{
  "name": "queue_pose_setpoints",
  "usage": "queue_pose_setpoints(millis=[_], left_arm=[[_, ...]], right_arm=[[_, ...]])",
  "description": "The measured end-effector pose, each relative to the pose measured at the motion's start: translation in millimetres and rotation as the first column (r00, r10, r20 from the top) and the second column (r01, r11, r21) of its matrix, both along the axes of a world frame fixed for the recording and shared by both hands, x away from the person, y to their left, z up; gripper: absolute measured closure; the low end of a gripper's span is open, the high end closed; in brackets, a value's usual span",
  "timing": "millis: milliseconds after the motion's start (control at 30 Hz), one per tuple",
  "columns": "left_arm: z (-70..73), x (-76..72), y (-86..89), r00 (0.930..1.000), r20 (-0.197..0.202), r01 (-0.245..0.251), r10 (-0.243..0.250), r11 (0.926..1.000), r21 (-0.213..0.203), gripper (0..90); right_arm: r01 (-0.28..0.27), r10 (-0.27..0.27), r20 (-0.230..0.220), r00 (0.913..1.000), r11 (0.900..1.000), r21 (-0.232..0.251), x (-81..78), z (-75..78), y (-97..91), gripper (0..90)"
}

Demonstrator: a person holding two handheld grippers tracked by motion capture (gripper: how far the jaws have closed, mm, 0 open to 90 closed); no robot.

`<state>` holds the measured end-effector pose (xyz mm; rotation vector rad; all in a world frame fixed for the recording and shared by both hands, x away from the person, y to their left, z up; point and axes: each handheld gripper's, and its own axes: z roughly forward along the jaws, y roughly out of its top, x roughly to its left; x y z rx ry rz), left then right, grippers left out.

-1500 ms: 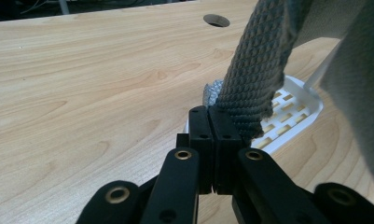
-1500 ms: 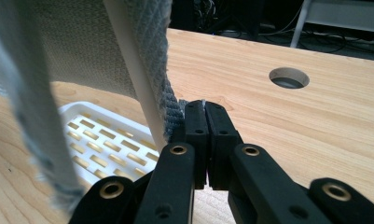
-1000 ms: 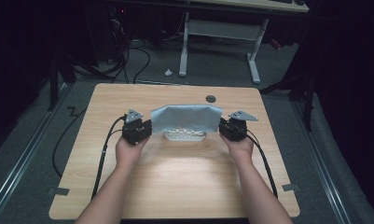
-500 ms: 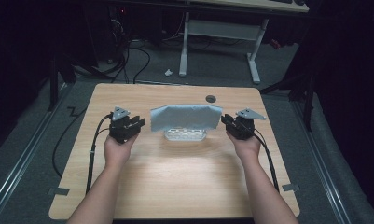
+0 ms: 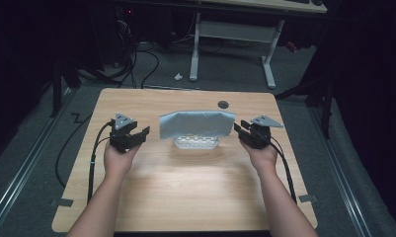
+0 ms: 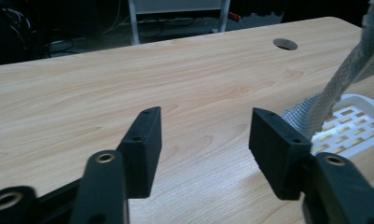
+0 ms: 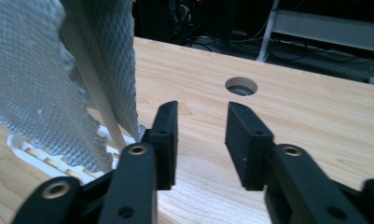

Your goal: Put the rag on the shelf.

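Cloth (image 5: 196, 124) between both open tools

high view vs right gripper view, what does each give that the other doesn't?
High view alone: both hands, the left gripper open to the cloth's left, and the floor cables. Right gripper view alone: the cloth's mesh weave, a thin white rod under it, and the slotted white rack. Shared: grey cloth draped over the rack, the table with its round hole, and the right gripper open, empty, beside the cloth.
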<state>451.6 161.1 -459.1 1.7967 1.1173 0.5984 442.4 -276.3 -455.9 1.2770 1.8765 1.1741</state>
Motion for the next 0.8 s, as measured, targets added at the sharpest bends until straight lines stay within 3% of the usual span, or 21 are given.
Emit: queue_pose_setpoints(millis=[167,267,367,433,467,567,700,733,800], left_arm=[[8.4,-14.1,4.7,0.9993,0.036,0.004,-0.004,0.9999,-0.014,39.0],[10.9,-20.8,7.3,0.999,0.044,0.013,-0.012,0.9996,-0.026,39.1],[13.2,-34.6,12.3,0.9983,0.053,0.026,-0.023,0.9988,-0.043,39.0],[13.2,-38.6,14.1,0.9982,0.051,0.032,-0.03,0.9983,-0.048,39.1],[12.2,-48.1,16.3,0.9979,0.051,0.043,-0.041,0.9977,-0.052,39.1],[10.1,-58.8,17.6,0.9972,0.05,0.058,-0.055,0.9966,-0.059,39.1],[1.2,-84.6,16.0,0.9935,0.033,0.111,-0.109,0.991,-0.075,39.1],[-4.8,-96.9,12.7,0.9906,0.022,0.137,-0.135,0.9872,-0.082,39.1],[-8.6,-104.0,10.2,0.9885,0.013,0.151,-0.151,0.9849,-0.084,39.1]], right_arm=[[-0.004,0.004,0.023,0.9997,0.9999,-0.011,-8.3,8.7,-1.5,50.3],[-0.013,0.013,0.032,0.9994,0.9998,-0.018,-12.9,12.0,-1.0,48.7],[-0.025,0.027,0.08,0.9964,0.9993,-0.027,-27.0,17.0,-0.2,47.1],[-0.03,0.032,0.074,0.9968,0.9991,-0.03,-30.5,18.0,-0.4,45.7],[-0.044,0.047,0.053,0.9975,0.9978,-0.05,-38.5,19.5,0.4,42.9],[-0.058,0.062,0.064,0.9961,0.9966,-0.059,-46.4,19.5,1.5,41.4],[-0.089,0.097,0.079,0.9921,0.9905,-0.105,-78.6,13.6,9.5,37.0],[-0.092,0.102,0.083,0.9913,0.9898,-0.108,-83.7,11.7,10.5,36.8],[-0.094,0.102,0.075,0.9919,0.9901,-0.104,-90.5,8.7,11.8,36.7]])
